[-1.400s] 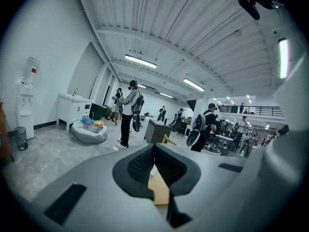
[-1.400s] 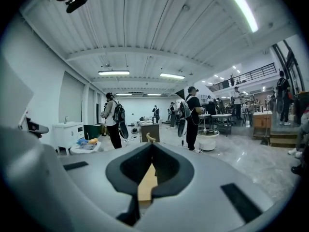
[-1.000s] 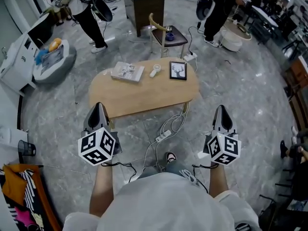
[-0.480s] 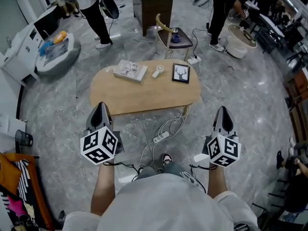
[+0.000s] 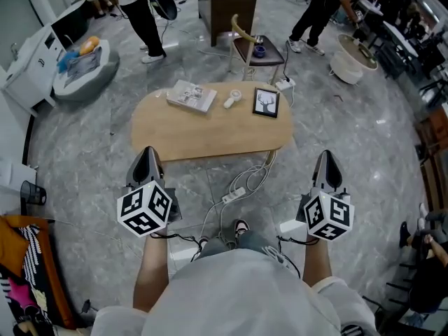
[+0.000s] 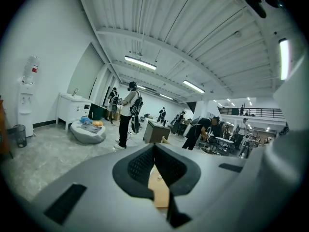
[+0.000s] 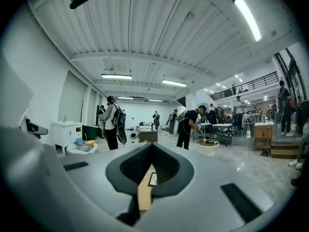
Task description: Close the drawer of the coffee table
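With the left tongs [image 5: 145,152] and right tongs [image 5: 326,157] both clenched on nothing and the table [image 5: 210,135] ahead between them, its drawer unseen, a foot [image 5: 243,227] stepping in could snag the power strip [image 5: 234,197] cable.

The head camera looks steeply down on the table [image 5: 210,128] from just short of it. The cameras on the left gripper [image 5: 145,159] and right gripper [image 5: 326,161] sit low on the table's near side, facing level across it. All three views share its top and the people [image 5: 143,23] beyond it.
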The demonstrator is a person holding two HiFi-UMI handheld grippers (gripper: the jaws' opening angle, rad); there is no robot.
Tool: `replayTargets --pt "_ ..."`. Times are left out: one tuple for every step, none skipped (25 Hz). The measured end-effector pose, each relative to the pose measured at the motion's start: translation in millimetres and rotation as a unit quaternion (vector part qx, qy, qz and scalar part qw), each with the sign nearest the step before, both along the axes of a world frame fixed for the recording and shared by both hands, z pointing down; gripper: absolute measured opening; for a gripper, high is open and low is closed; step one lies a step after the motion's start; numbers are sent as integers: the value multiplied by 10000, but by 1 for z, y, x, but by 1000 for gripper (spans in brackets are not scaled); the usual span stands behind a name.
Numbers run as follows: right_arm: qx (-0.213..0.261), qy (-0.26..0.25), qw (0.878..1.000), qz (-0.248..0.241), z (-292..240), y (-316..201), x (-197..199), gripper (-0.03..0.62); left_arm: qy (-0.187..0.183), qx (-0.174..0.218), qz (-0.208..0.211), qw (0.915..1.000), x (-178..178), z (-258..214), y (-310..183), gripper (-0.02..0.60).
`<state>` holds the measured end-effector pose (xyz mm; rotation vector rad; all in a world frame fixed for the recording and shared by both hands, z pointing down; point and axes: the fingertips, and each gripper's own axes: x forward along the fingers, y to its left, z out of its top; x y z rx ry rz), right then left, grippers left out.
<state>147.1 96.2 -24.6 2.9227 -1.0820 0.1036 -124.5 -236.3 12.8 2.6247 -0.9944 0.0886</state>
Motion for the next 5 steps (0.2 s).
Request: replayTargets --pt "-2 -14 10000 4 1 -1 0 0 5 -8 0 10000 0 0 -1 -3" --pt "-4 -32 10000 12 2 -1 0 0 8 -14 5 10000 1 1 -1 -3" --pt "-4 -50 10000 21 3 -2 0 0 9 -17 13 10000 1 1 -2 -3" --pt "-2 -68 10000 27 4 -3 1 0 6 -20 21 10000 2 1 -3 -3" --pt "0 -87 10000 32 4 -3 1 0 3 -21 30 10000 2 1 -3 -3"
